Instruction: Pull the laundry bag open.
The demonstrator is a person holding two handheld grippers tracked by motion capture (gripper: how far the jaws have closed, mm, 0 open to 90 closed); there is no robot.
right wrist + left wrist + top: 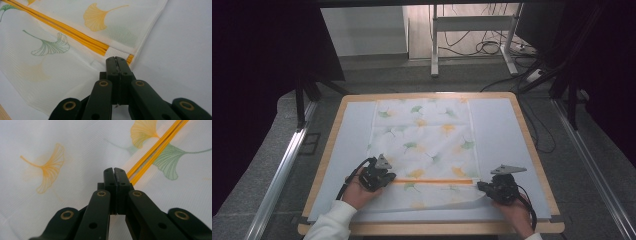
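A white mesh cloth printed with ginkgo leaves (424, 145) lies flat on the pale sheet (502, 130) covering the tabletop (532, 150), its long axis running from the person's edge to the far edge, its orange double stripe (432, 181) crossing it left to right near the person. The left tongs (379, 176) are pressed together over the stripe's left end. The right tongs (486, 187) are pressed together at the stripe's right end, by the cloth's right edge; whether either pair pinches fabric cannot be told.
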